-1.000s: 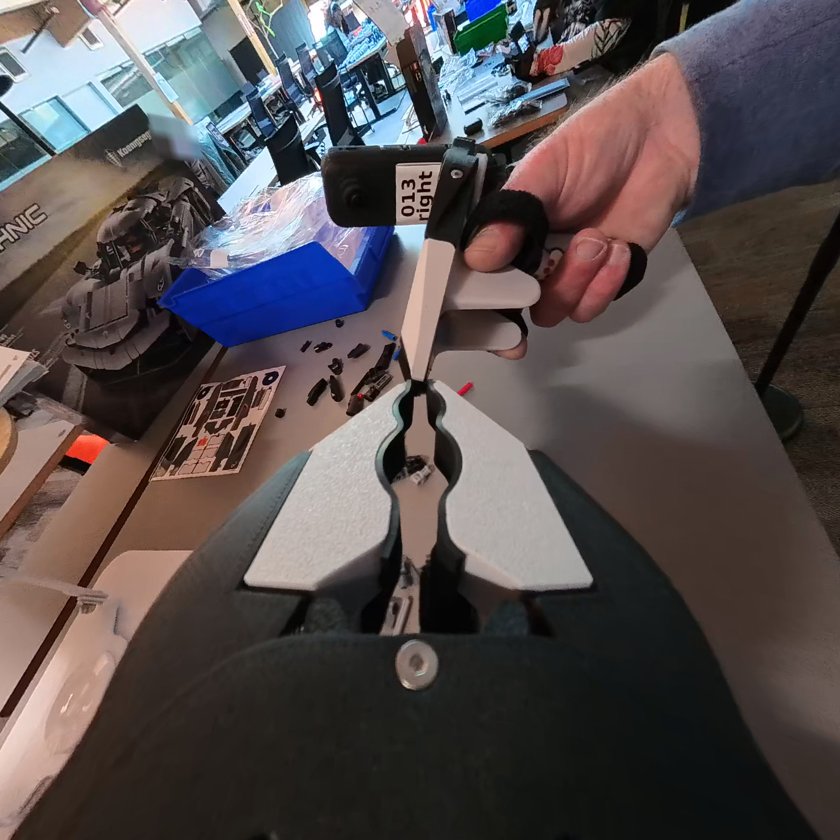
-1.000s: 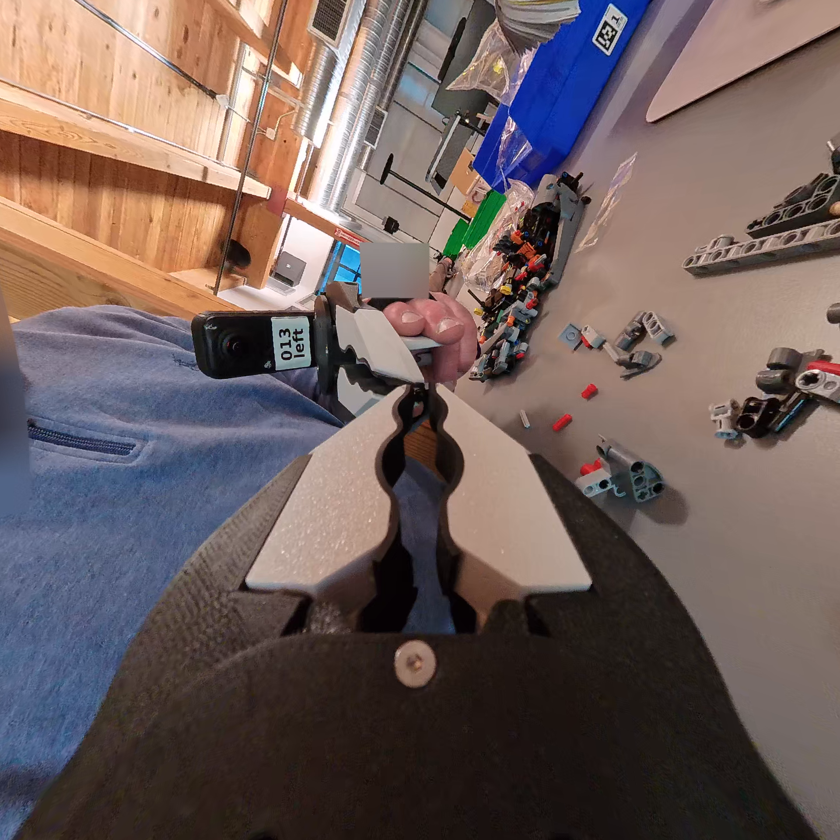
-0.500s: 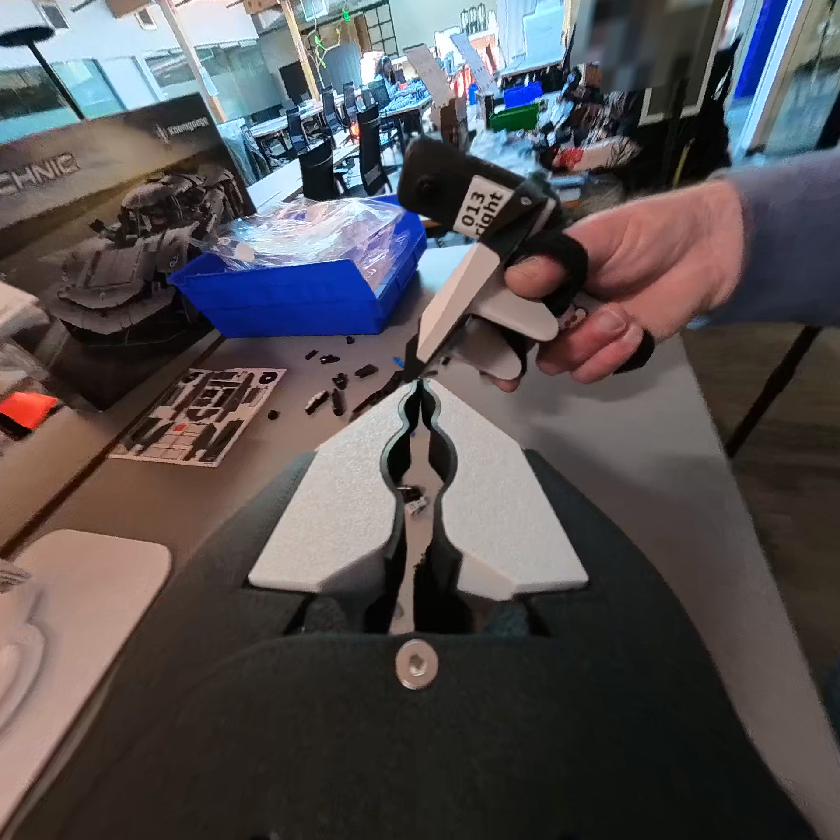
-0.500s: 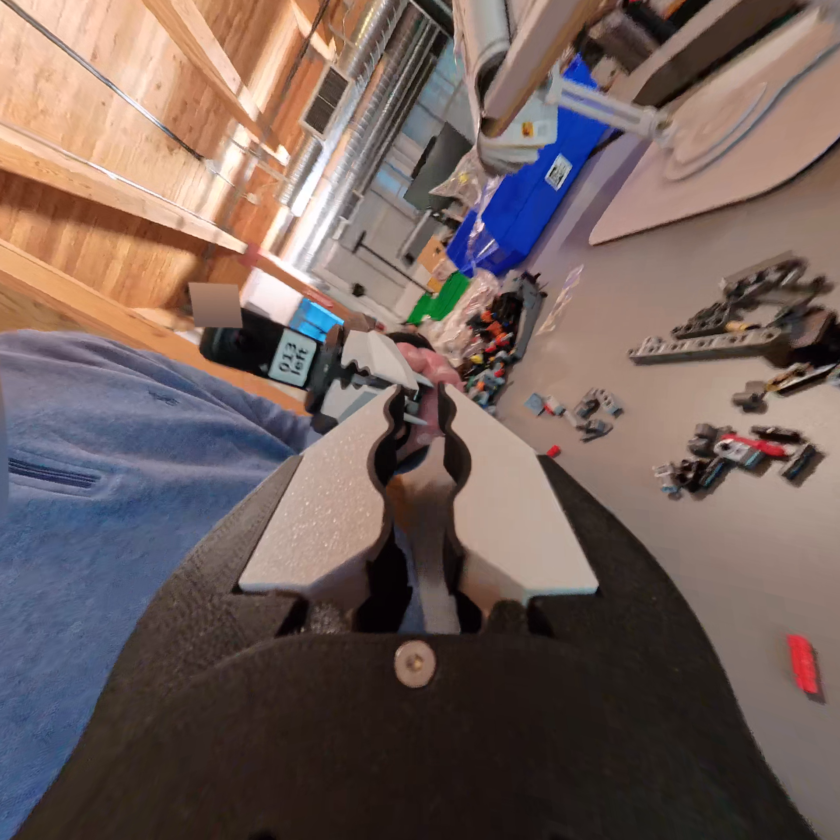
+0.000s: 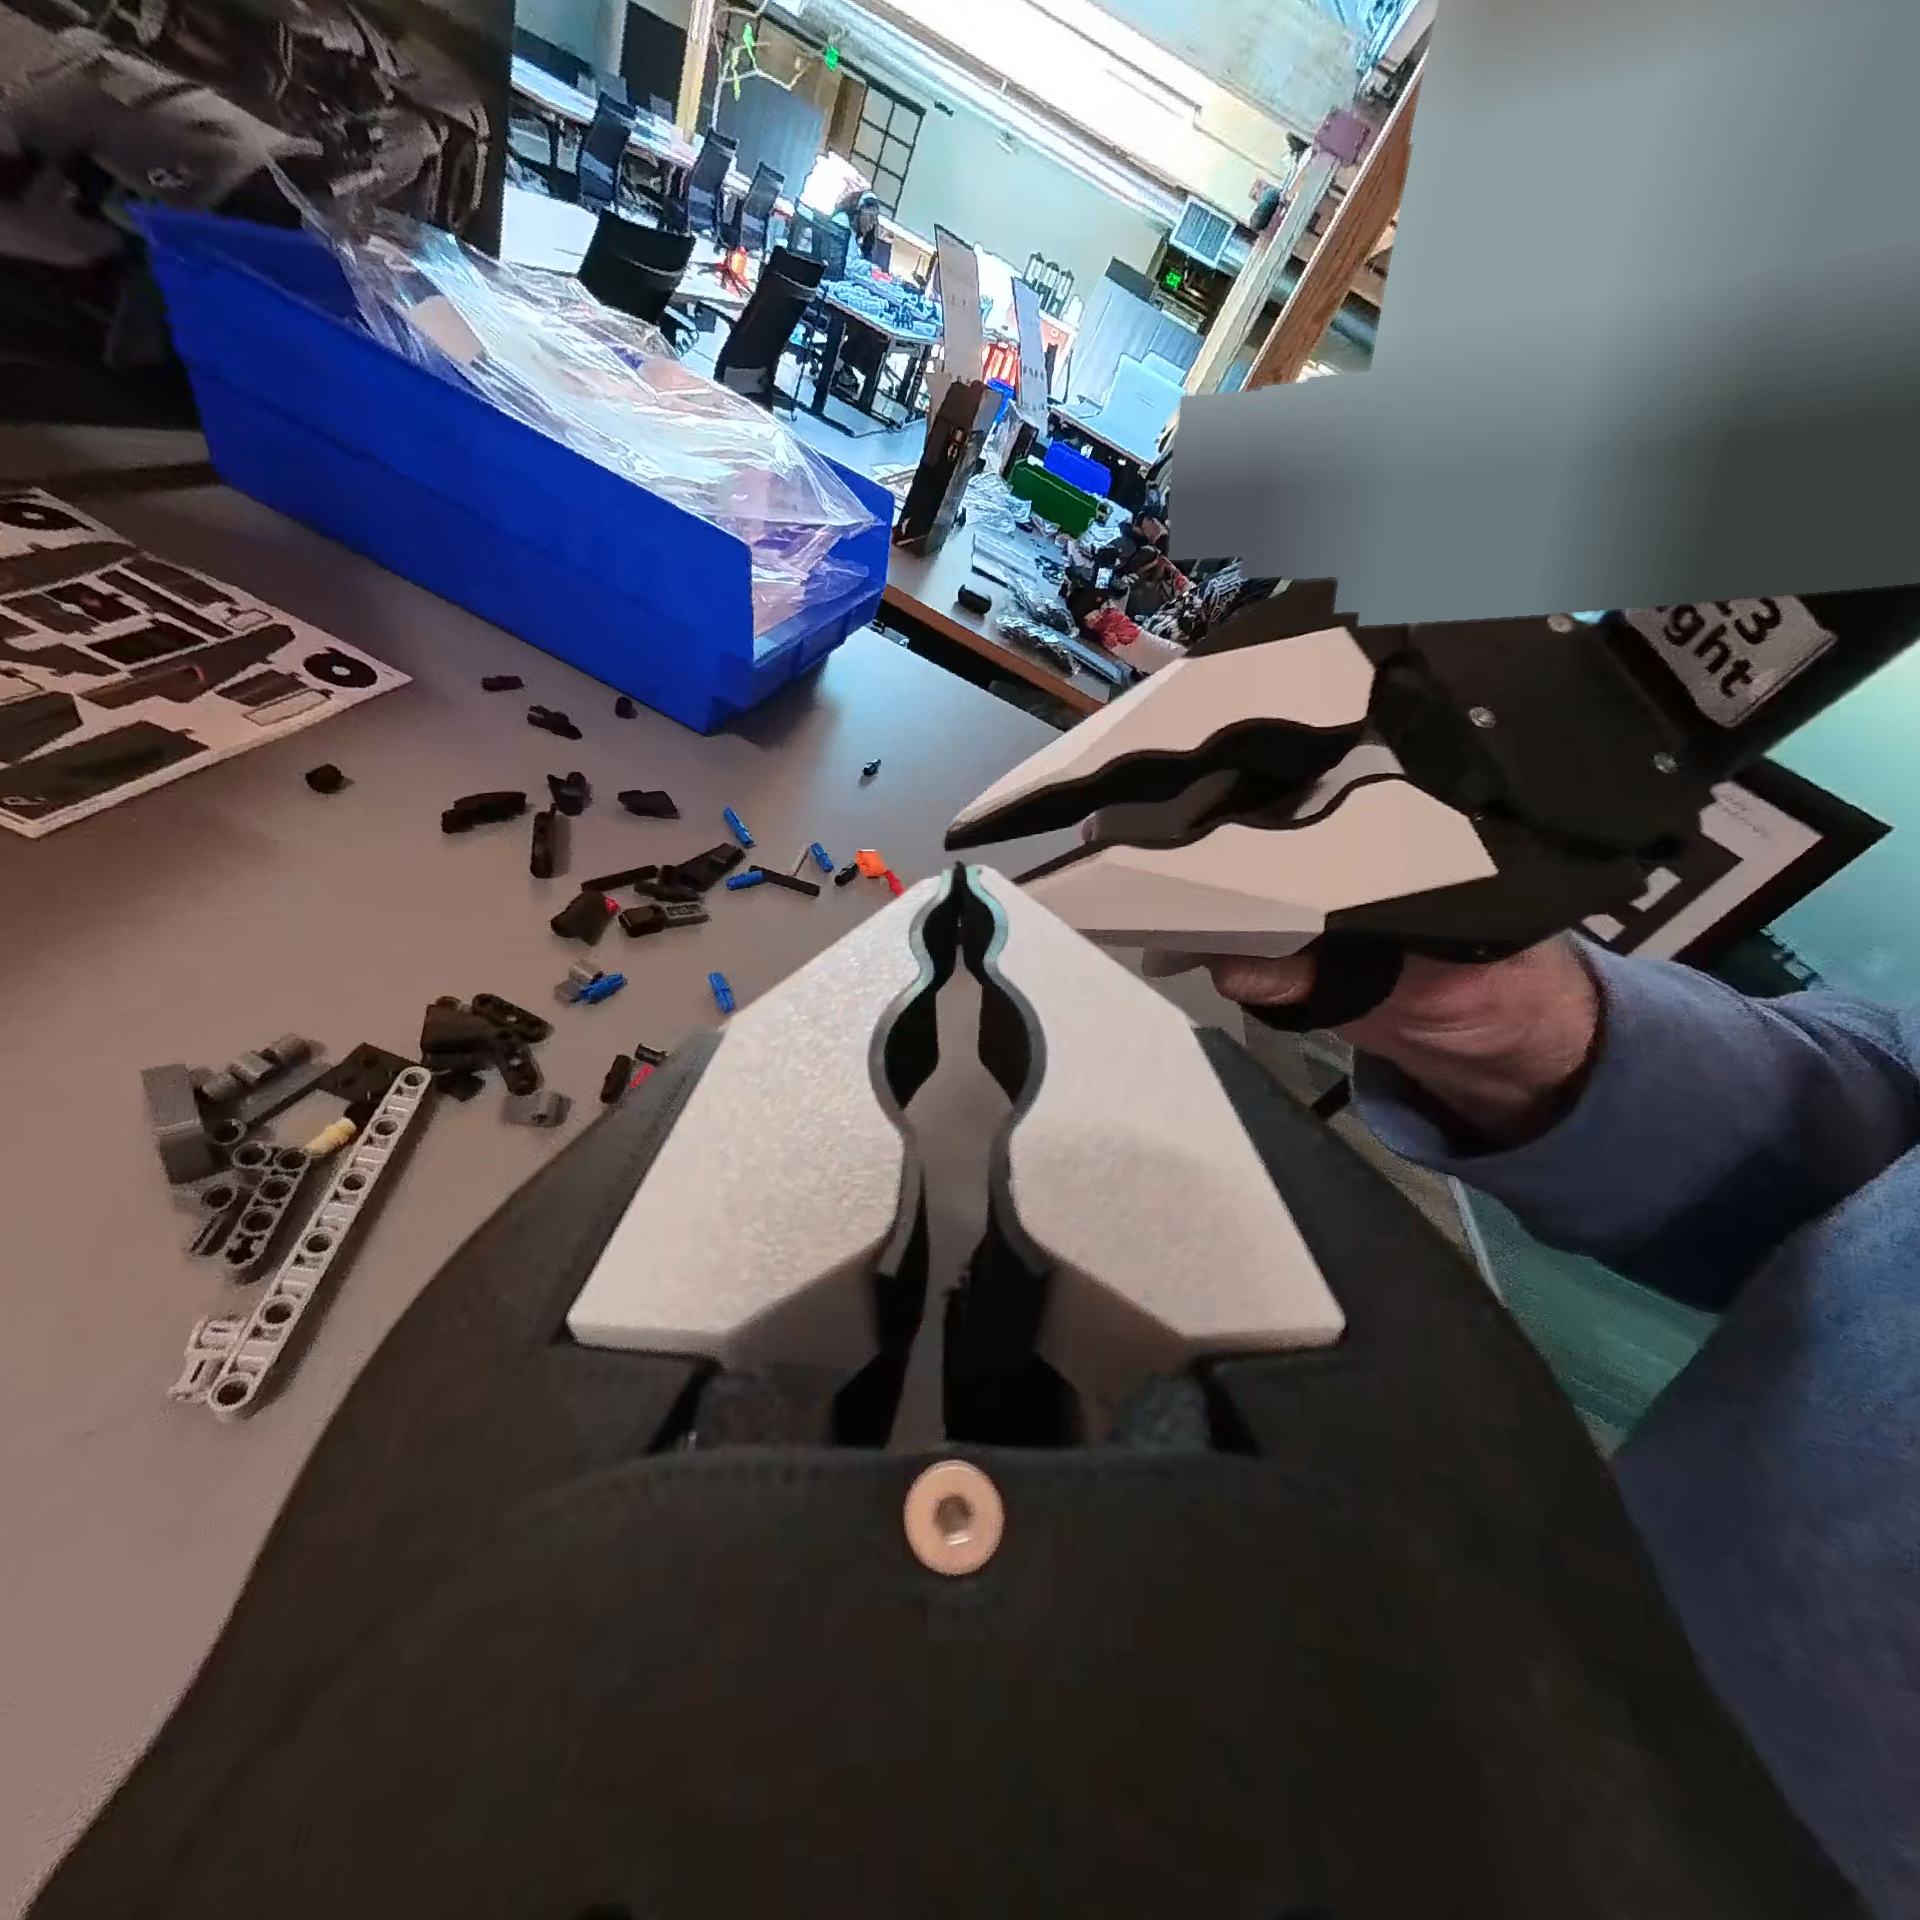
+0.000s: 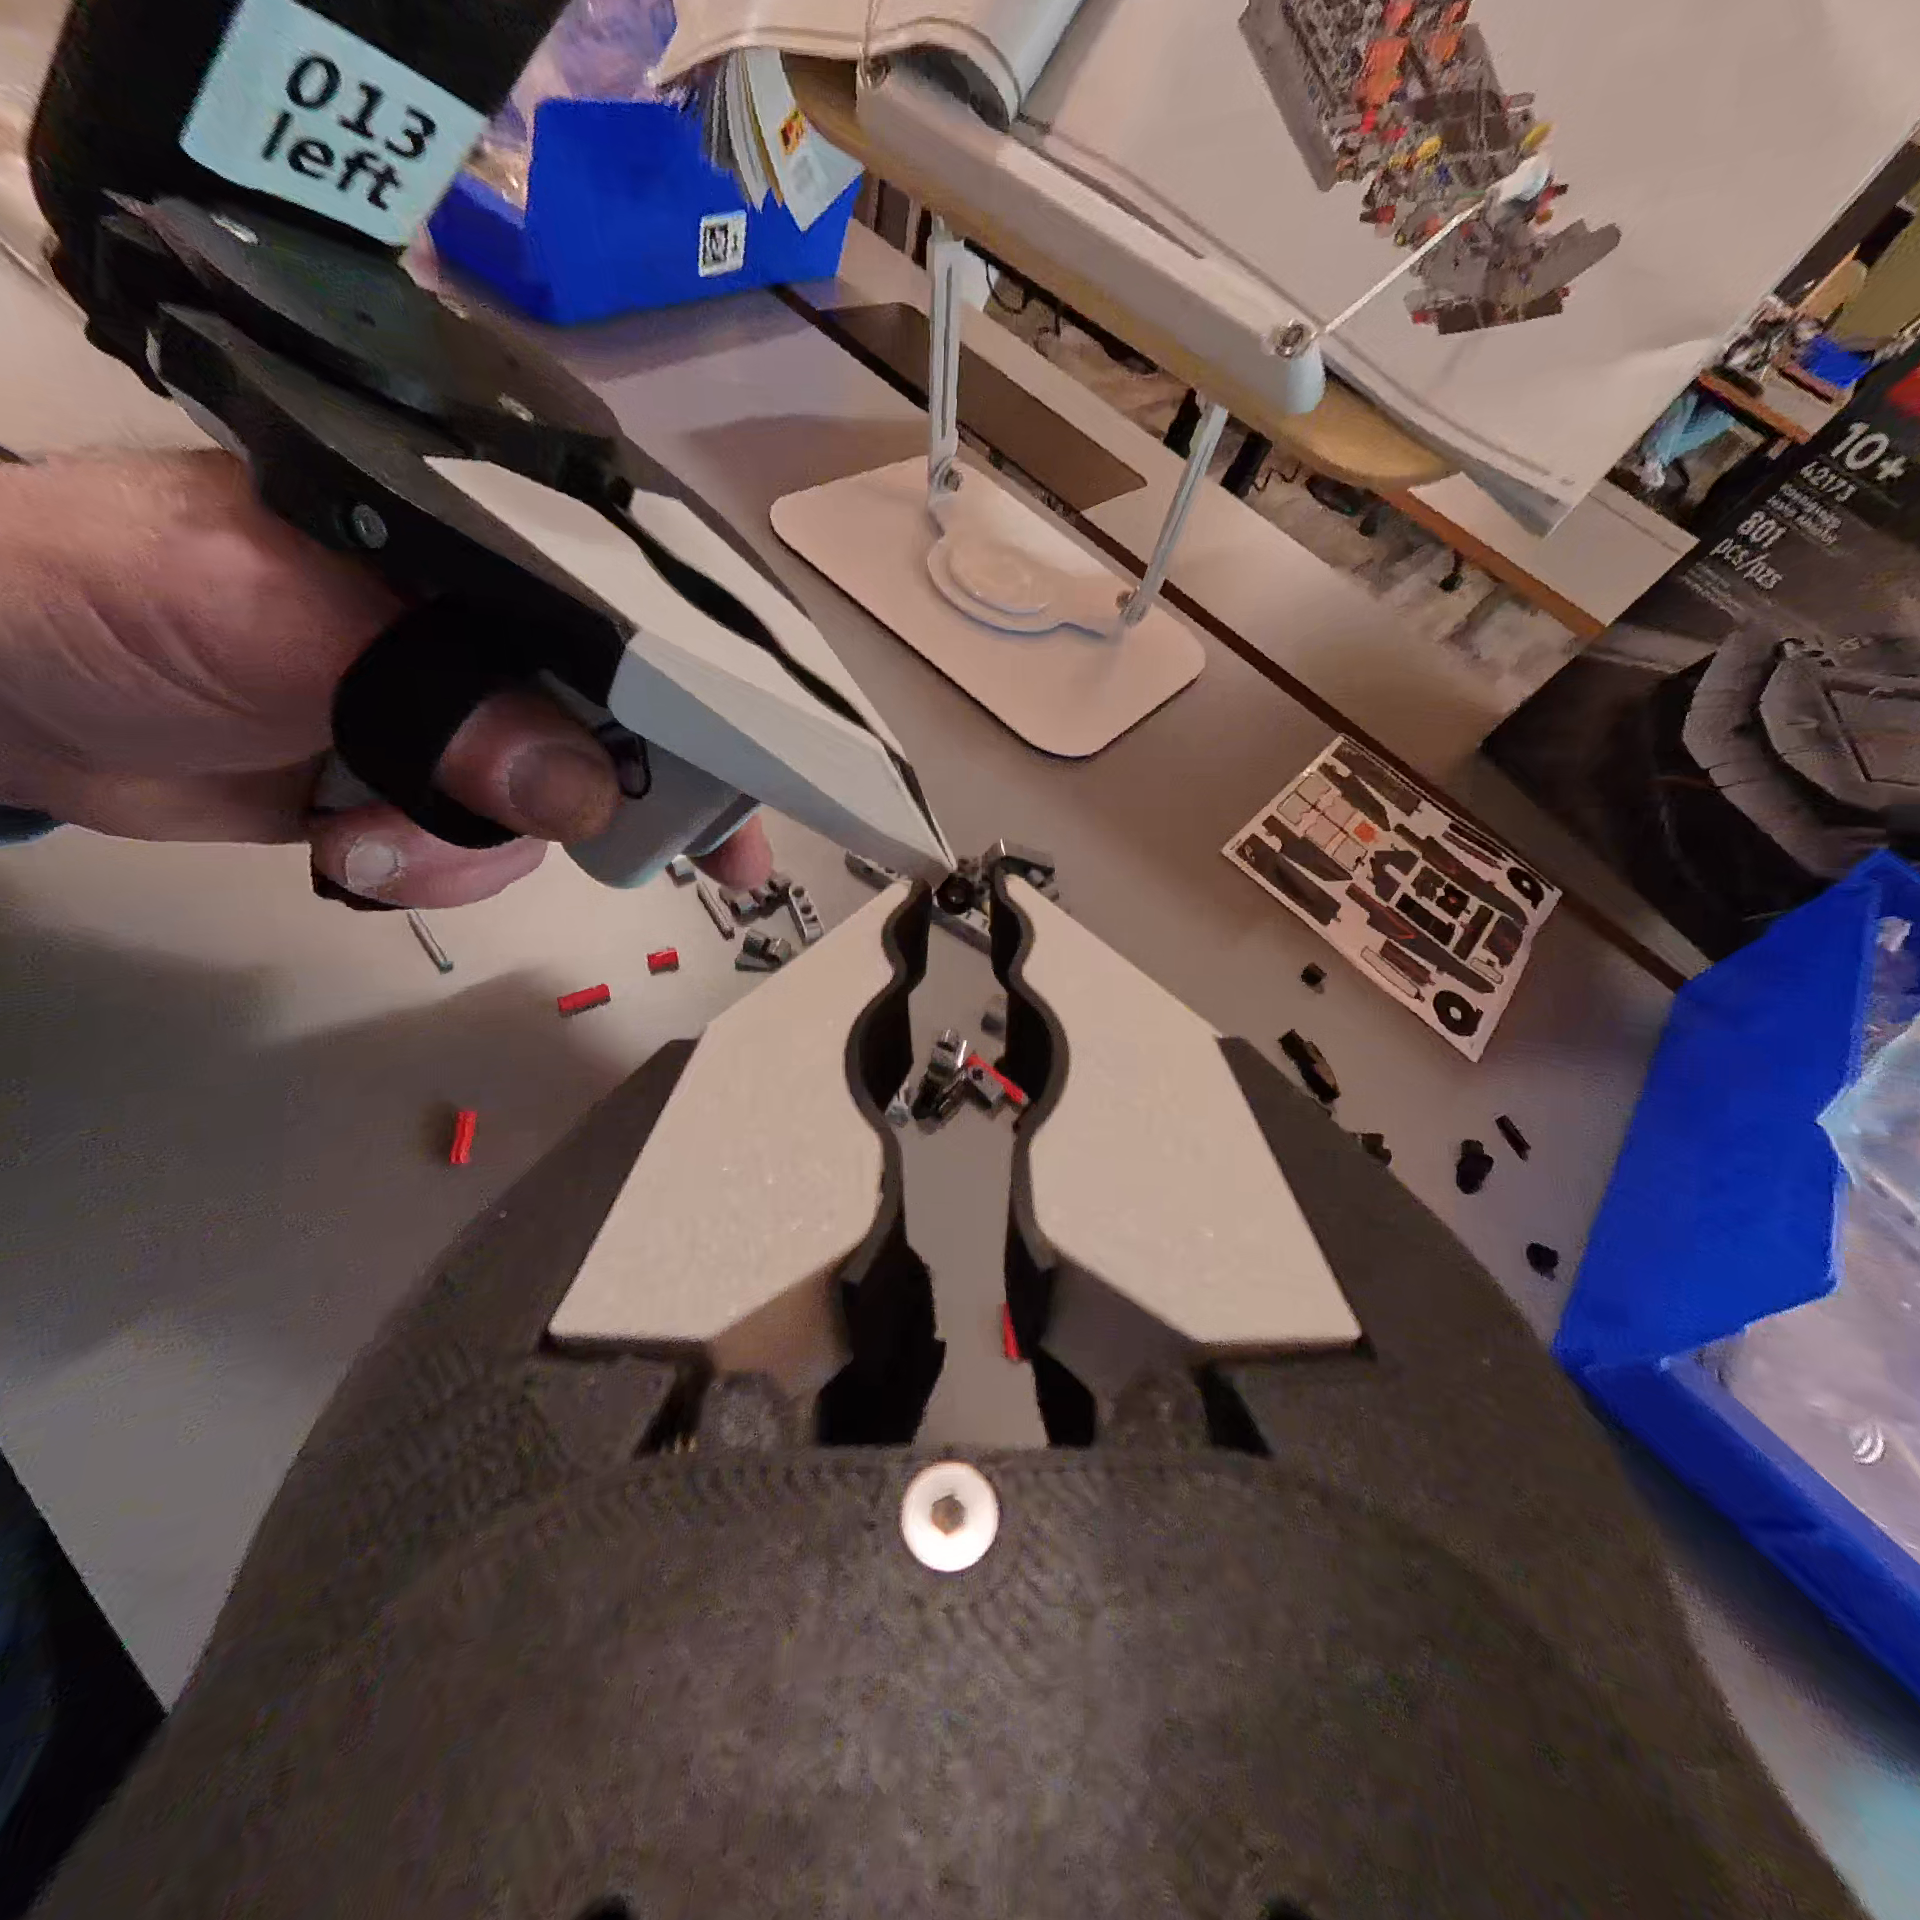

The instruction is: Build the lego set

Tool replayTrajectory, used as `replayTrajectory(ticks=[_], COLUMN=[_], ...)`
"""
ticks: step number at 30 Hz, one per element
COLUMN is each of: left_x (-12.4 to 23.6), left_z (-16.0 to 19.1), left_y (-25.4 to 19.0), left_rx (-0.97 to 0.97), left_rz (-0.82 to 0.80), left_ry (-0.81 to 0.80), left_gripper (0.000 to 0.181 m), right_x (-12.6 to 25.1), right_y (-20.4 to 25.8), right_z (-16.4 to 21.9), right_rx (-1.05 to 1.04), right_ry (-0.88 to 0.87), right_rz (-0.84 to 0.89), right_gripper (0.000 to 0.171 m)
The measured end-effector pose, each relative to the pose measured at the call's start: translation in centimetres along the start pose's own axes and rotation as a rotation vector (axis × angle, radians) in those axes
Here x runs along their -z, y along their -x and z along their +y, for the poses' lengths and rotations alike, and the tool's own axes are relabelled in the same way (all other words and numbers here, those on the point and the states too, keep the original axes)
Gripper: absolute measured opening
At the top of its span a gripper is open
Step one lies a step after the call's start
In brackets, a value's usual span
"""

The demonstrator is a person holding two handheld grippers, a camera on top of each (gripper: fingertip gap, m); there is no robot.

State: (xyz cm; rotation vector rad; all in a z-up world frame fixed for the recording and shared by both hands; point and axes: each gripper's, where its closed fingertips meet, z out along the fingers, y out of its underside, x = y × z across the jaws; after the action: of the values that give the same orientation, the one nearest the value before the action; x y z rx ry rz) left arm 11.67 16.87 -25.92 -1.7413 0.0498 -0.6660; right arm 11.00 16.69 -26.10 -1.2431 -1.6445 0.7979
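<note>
Right gripper [image 6: 954, 891]: fingertips pinch a small black piece [image 6: 954, 894].
Left gripper [image 5: 961, 883]: tips closed; any hold cannot be told.
Piece: light, rigid, tiny; probably slips, so pinch its flat sides.
Loose lego parts [image 5: 644, 894]: scattered on grey table [image 5: 156, 935].

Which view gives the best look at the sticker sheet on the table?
The right wrist view: the sticker sheet lies whole and unobstructed on the grey table, beyond the right gripper. In the left wrist view the sticker sheet is cut off by the left edge of the picture.
</note>
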Motion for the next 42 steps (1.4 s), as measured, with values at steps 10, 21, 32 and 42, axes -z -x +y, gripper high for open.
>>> replayTrajectory(ticks=[10, 21, 32, 42], left_x=[-0.3, 0.7, -0.4, -0.6], left_z=[0.5, 4.2, 12.0, 13.6], left_y=[0.1, 1.7, 3.6, 3.8], left_rx=[0.054, -0.104, -0.248, -0.318], left_rz=[0.013, -0.043, -0.101, -0.106], left_ry=[0.021, 0.284, 0.656, 0.711], left_gripper=[0.000, 0.026, 0.039, 0.029], right_x=[-0.3, 0.9, 0.5, 0.0], right_y=[0.1, -0.6, 0.9, 1.6], right_z=[0.7, 3.1, 8.5, 9.6], right_rx=[0.012, -0.232, -0.407, -0.484], right_ry=[0.031, 0.006, 0.090, 0.091], right_rz=[0.000, -0.103, -0.230, -0.307], right_gripper=[0.004, 0.004, 0.004, 0.004])
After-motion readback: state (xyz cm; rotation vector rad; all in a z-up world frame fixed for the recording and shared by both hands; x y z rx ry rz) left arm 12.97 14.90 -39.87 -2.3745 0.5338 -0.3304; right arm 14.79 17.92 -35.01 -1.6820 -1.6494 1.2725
